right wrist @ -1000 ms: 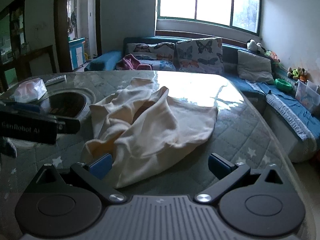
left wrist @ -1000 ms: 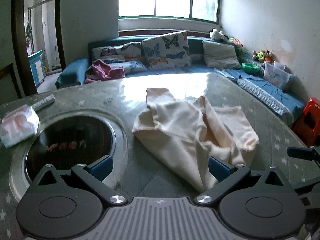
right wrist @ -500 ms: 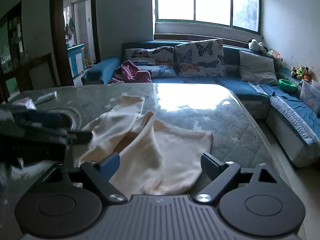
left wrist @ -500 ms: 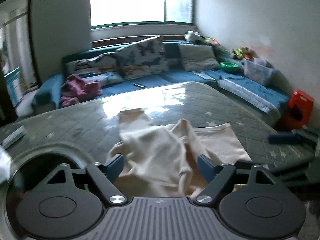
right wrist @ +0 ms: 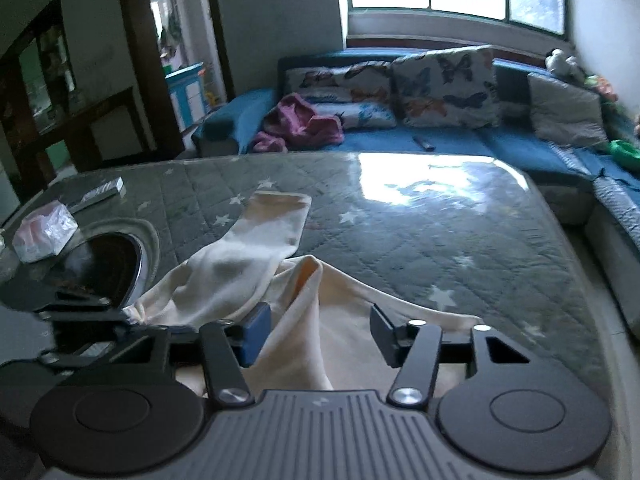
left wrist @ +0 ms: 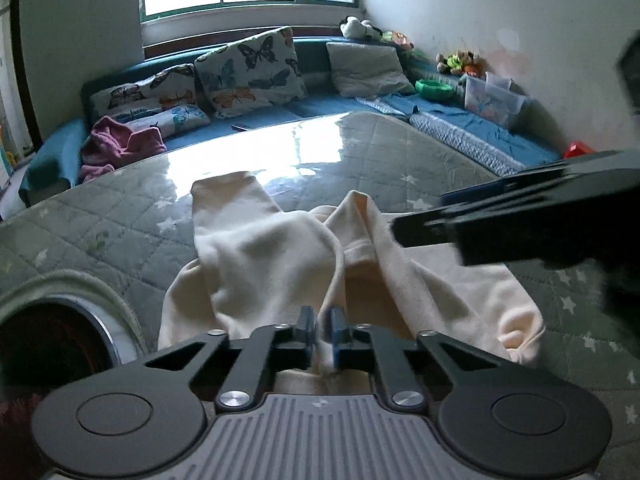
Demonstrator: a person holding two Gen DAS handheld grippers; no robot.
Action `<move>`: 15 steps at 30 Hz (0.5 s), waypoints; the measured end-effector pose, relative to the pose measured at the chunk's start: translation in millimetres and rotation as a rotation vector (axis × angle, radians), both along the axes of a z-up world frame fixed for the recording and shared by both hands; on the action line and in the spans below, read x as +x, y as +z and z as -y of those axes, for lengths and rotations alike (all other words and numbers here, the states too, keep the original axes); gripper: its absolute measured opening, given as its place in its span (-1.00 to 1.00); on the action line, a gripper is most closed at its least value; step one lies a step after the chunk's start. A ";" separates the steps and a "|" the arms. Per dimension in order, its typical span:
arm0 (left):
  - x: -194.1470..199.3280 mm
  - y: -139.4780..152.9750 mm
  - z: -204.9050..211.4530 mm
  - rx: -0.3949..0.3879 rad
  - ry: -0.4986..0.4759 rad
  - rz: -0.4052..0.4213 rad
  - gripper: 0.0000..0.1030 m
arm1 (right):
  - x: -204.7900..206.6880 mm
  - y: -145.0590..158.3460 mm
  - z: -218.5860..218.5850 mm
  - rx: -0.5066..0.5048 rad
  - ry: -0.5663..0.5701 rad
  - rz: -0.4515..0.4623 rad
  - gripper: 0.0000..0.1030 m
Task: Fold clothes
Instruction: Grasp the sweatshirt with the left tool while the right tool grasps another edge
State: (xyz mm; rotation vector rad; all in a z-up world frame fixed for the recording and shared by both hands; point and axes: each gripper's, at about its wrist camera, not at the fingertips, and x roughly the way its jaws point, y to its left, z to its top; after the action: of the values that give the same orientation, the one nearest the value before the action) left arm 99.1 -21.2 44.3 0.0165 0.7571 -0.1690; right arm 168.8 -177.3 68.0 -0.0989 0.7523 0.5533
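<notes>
Cream soft knit garment [left wrist: 280,256], looking light and limp on the quilted table's near edge, is bunching inside the pinched-tight left gripper [left wrist: 322,330] while the right gripper [right wrist: 320,332] is closing around a hem ridge, a good hold.

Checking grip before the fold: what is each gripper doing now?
Left gripper: shut on the crumpled cream cotton garment.
Right gripper: jaws closing, garment between them, not yet pinched.

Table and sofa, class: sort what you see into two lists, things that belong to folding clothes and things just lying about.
Belonging to the job:
- cream garment
- left tongs, shut on the garment
- right tongs, closing, cloth between the jaws

Just lying about:
- pink clothing on the sofa
- butterfly cushion
- tissue pack
- green bowl
</notes>
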 end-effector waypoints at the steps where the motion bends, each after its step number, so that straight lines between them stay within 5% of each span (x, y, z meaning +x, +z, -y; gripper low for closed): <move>1: -2.8 1.2 -4.4 -0.011 0.010 0.005 -0.90 | 4.9 -2.9 -2.8 -0.002 0.005 -0.008 -0.08; 5: -18.4 11.0 -22.6 -0.056 0.061 0.028 -0.95 | 22.2 -14.8 -15.0 0.001 0.032 -0.043 -0.27; 12: -34.9 26.8 -42.1 -0.116 0.093 0.045 -0.91 | 31.9 -25.8 -29.2 -0.001 0.066 -0.057 -0.89; 15: -27.2 30.3 -31.2 -0.114 0.064 0.038 -0.81 | 26.5 -18.3 -26.1 0.009 0.050 -0.021 -0.91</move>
State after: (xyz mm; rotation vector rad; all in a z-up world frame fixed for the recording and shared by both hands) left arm 71.9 10.0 74.6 -0.1123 0.7085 -0.1499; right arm 195.3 -151.2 49.7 -0.1042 0.7695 0.6059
